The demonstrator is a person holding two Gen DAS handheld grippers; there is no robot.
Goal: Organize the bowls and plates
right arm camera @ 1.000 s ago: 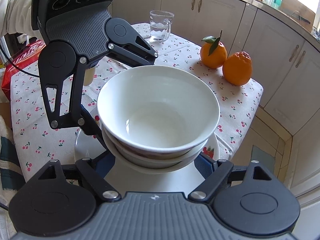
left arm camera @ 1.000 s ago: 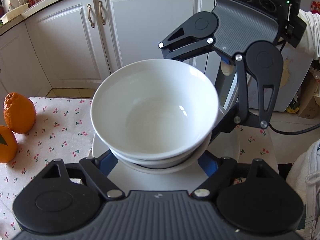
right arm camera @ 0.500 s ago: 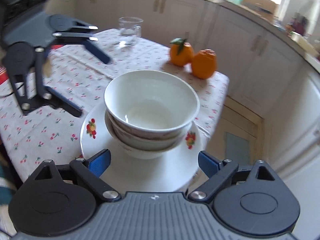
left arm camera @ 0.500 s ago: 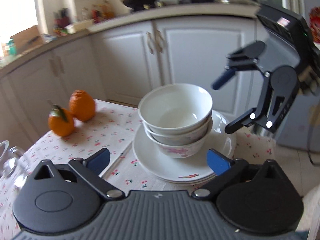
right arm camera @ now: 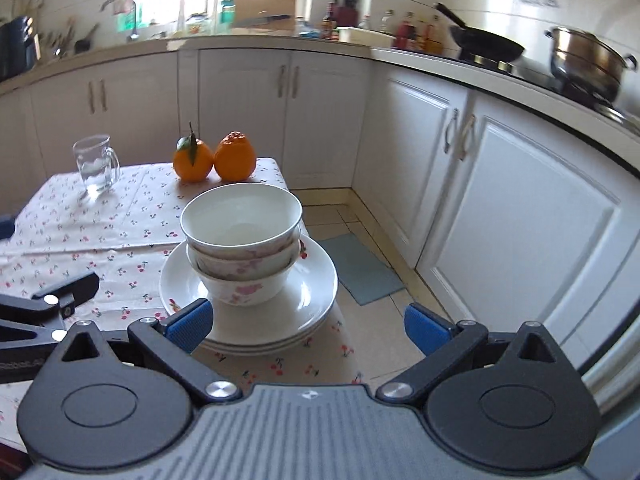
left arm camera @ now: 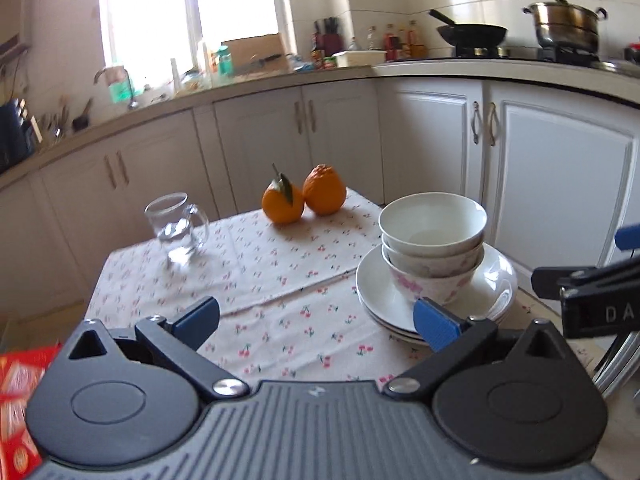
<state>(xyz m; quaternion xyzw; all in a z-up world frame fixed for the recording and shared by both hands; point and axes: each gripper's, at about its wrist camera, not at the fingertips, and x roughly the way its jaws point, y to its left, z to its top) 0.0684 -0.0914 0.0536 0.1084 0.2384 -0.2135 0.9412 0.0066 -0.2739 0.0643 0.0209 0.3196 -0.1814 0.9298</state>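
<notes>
Three nested bowls stand on a stack of white plates near the table's right edge. The top bowl is plain white, the lowest has pink flowers. My left gripper is open and empty, low over the table, to the left of and nearer than the stack. My right gripper is open and empty, just in front of the plates' near rim. Neither touches the dishes. Part of the right gripper shows at the right edge of the left wrist view.
Two oranges and a glass mug stand at the far side of the cherry-print tablecloth. A red packet lies at the near left. White cabinets and a floor mat lie beyond the table edge.
Both grippers have pulled back and away from the bowl stack and turned level. The top bowl, close between the fingers a second ago, now rests free on the stack.
</notes>
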